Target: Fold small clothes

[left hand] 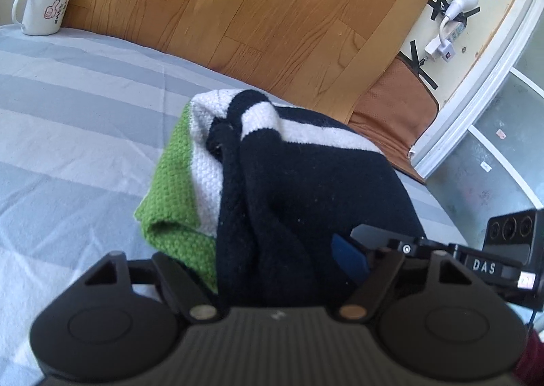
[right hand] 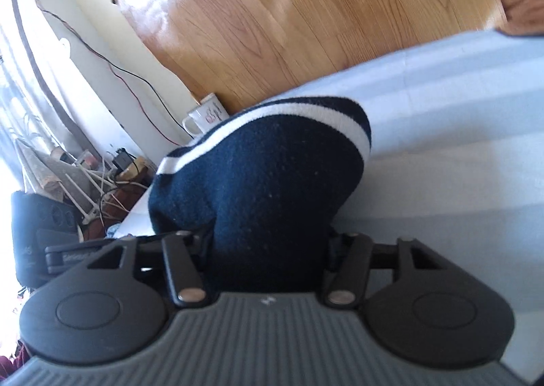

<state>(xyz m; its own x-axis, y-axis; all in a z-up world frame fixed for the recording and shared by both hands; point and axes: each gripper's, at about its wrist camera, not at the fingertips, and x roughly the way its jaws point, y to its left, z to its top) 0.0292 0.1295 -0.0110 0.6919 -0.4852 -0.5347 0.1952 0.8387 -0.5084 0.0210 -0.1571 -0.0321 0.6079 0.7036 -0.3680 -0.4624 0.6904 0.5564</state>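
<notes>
A small knitted garment (left hand: 272, 182), navy with white stripes and a green part, lies bunched on the striped bedsheet (left hand: 68, 114). My left gripper (left hand: 272, 270) is shut on its navy fabric, which fills the gap between the fingers and hides the tips. In the right wrist view the same garment (right hand: 265, 175) shows as navy cloth with a white stripe. My right gripper (right hand: 268, 257) is shut on it too, fingertips hidden by the cloth. The right gripper's body (left hand: 476, 263) appears at the right of the left wrist view.
A white enamel mug (left hand: 42, 9) stands at the sheet's far left corner; it also shows in the right wrist view (right hand: 205, 114). Wooden floor (left hand: 255, 5) lies beyond the bed edge. A brown mat (left hand: 394, 114), a power strip and cables sit by the wall.
</notes>
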